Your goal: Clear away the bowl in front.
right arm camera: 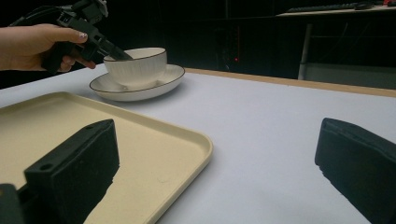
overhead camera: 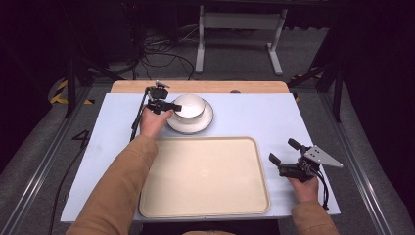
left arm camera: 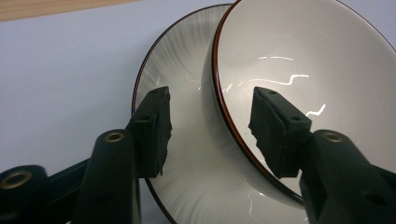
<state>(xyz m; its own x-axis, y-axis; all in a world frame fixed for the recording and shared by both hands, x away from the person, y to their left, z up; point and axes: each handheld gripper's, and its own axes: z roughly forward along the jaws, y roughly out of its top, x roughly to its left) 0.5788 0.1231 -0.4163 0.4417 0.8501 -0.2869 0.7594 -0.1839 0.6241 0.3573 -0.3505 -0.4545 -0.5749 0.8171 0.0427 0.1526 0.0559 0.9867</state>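
Note:
A white bowl with a dark rim stands on a white plate at the back of the table. My left gripper reaches it from the left. In the left gripper view the bowl and plate are close up, and my left gripper straddles the bowl's rim, one pad outside the wall and one inside. Gaps show on both sides, so it is open. My right gripper rests open at the tray's right, nothing between its jaws. The right gripper view has the bowl far off.
A large cream tray lies bare at the table's front middle, its raised rim close to my right gripper. The pale table has a wooden strip along its back edge. Beyond it are a white desk frame and floor cables.

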